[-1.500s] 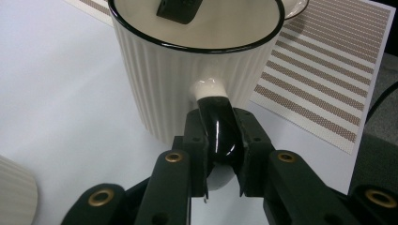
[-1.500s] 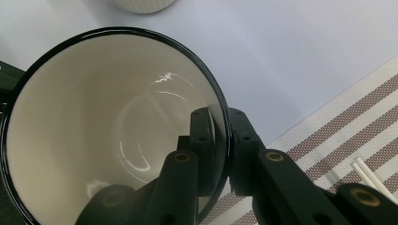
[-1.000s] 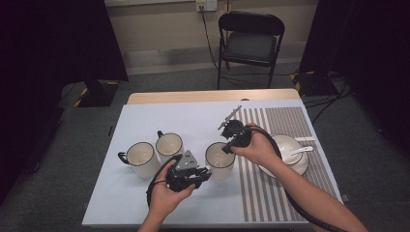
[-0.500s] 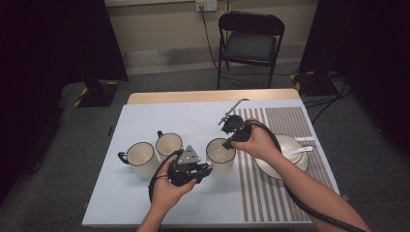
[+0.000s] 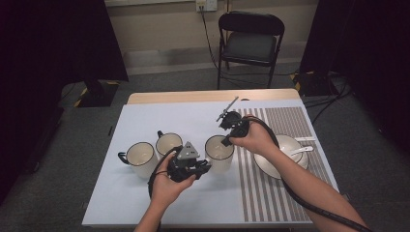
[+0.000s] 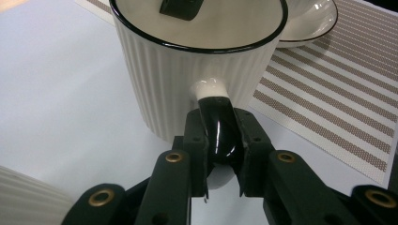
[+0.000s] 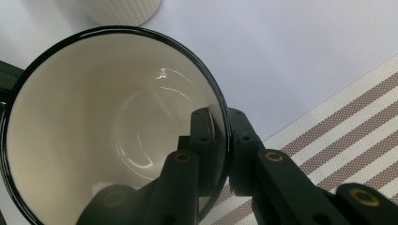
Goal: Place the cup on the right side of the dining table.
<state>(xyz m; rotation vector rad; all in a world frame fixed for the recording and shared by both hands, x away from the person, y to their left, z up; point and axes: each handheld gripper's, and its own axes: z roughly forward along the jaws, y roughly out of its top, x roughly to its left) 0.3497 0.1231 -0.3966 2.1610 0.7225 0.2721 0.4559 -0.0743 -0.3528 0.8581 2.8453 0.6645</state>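
mug [image 5: 219, 153]: ribbed, cream, black rim | left gripper [image 6: 224, 154]: clamped on glossy handle [image 6: 217, 126] | right gripper [image 7: 217, 140]: pinching rim, beside striped mat [image 5: 270, 174]

Beyond your table [image 5: 203, 96] stands a black folding chair [image 5: 251, 46] on grey carpet [image 5: 159, 79], backed against a pale wall [image 5: 159, 29] with a socket [image 5: 207, 5] (cables trail from it). Dark curtains [image 5: 53, 48] close you in on both sides; lighting is even.

Glossy ribbed ceramic mug [image 6: 197, 70]; woven striped placemat [image 6: 328, 103].
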